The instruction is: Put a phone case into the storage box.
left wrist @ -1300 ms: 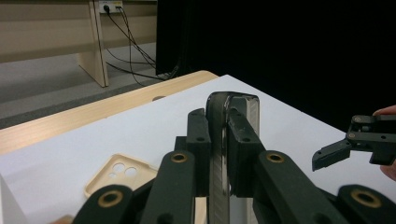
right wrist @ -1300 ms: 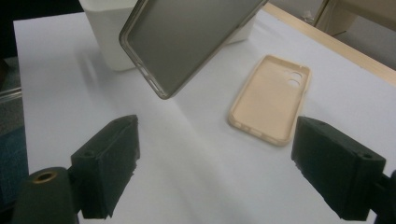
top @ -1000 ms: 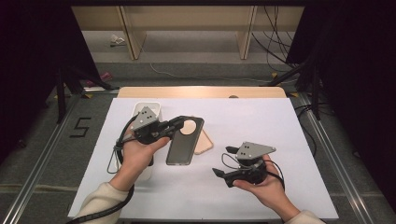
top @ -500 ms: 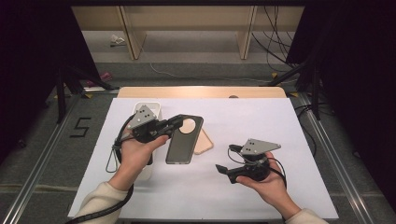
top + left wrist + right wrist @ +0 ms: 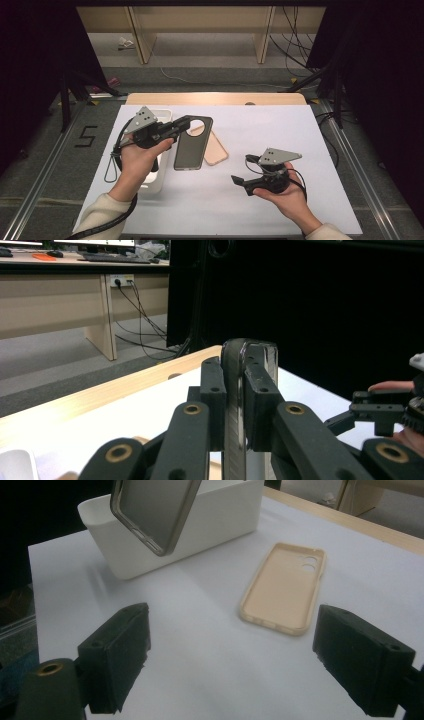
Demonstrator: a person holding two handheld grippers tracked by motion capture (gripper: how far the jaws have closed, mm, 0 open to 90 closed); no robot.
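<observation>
Holding my right claw (image 5: 239, 181) low over the near part of the white surface (image 5: 300, 135), I keep its jaws spread wide with nothing between them; my palm cups it from below and it points left and a little away from me, toward the middle of the surface.

Just beyond it lies the beige soft phone case (image 5: 285, 587), flat with its hollow side up and its camera cut-out at the far end. I judge it light and bendy, likely to flex or slide if pinched at a corner, so I would take it across one long rim, near the middle.

Farther off, my left claw (image 5: 192, 123) is clamped on the dark slim smartphone with the round camera ring (image 5: 192, 145), the pads pressing its front and back at the camera end. It hangs tilted above the surface, beside the white rectangular plastic bin (image 5: 215, 517). This phone I judge stiff, smooth, fairly heavy for its thinness and breakable if dropped. My left wrist is level, forearm coming in from the near left edge.
</observation>
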